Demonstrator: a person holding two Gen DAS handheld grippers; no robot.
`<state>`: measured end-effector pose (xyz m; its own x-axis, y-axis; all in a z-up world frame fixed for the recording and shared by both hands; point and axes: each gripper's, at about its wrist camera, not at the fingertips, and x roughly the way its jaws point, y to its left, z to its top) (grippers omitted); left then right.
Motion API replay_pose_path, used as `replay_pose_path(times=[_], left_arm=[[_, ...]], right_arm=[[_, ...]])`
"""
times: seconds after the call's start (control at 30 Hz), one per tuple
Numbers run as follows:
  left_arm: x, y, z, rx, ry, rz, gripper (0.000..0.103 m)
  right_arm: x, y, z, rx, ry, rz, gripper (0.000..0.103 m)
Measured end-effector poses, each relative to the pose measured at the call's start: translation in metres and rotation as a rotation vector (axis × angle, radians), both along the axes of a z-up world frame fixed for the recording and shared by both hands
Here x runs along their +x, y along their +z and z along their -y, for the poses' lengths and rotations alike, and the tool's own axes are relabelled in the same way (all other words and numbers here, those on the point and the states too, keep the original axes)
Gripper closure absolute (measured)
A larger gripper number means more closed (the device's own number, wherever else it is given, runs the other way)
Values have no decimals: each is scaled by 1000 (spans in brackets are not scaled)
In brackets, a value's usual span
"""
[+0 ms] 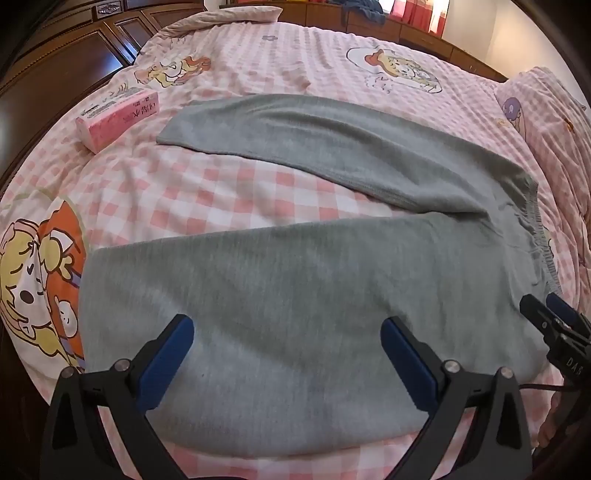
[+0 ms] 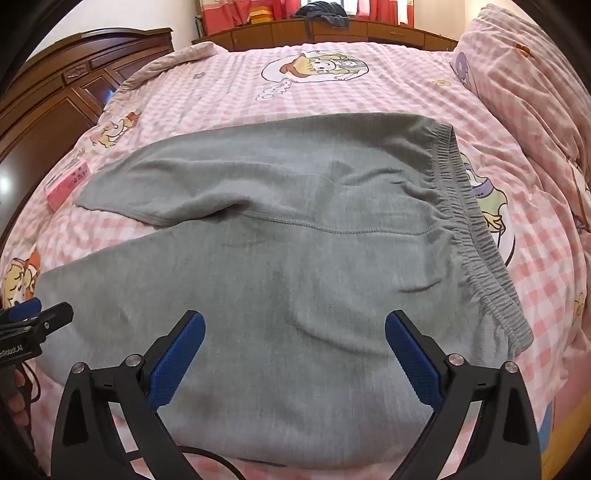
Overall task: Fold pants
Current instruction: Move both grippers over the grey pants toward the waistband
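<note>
I see a big bed (image 2: 332, 92) covered by a soft quilt (image 1: 229, 192) with pink and white squares and cartoon figures printed on it. At the right side a thick part of the same quilt is piled up in a roll (image 2: 524, 85). Behind the bed stand dark wooden cabinets (image 1: 66, 62) with carved panels, and a low wooden shelf (image 2: 332, 31) under red curtains.

The pants (image 2: 295, 258) lie flat on the quilt, in the middle of the bed. They are grey, of a soft fuzzy knit, with the two legs spread apart to the left and a gathered elastic waistband (image 2: 476, 236) at the right. A stitched seam runs across the seat.

Near the end of the far leg lies a pink tissue pack (image 1: 118, 118), a long soft block with printed text; I cannot see what is inside.

My left gripper (image 1: 287, 328) hangs over the near leg, its blue ribbed pads wide apart and holding nothing. My right gripper (image 2: 295, 325) is over the hip area near the waistband, also spread wide and empty.
</note>
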<state>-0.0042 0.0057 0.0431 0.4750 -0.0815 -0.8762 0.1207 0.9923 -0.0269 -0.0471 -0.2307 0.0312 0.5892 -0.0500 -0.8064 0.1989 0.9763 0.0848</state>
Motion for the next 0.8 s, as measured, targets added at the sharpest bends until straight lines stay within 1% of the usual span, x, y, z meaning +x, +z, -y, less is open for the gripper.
replay_pose_path(times=[0.13, 0.23, 0.4, 0.5, 0.63, 0.8], left_arm=[[2, -3, 0, 9, -1, -8, 0], [5, -3, -1, 17, -2, -9, 0], [13, 0, -7, 12, 19, -14, 0], [20, 2, -11, 17, 29, -17, 0], [28, 1, -11, 43, 16, -23, 0], [44, -1, -10, 27, -1, -51, 0]], right_arm=[[-4, -5, 9, 4, 6, 2, 3], [2, -2, 0, -10, -1, 4, 3], [9, -3, 0, -15, 3, -1, 3], [7, -2, 10, -8, 14, 1, 3], [12, -1, 16, -9, 12, 3, 3], [25, -2, 25, -35, 8, -24, 3]])
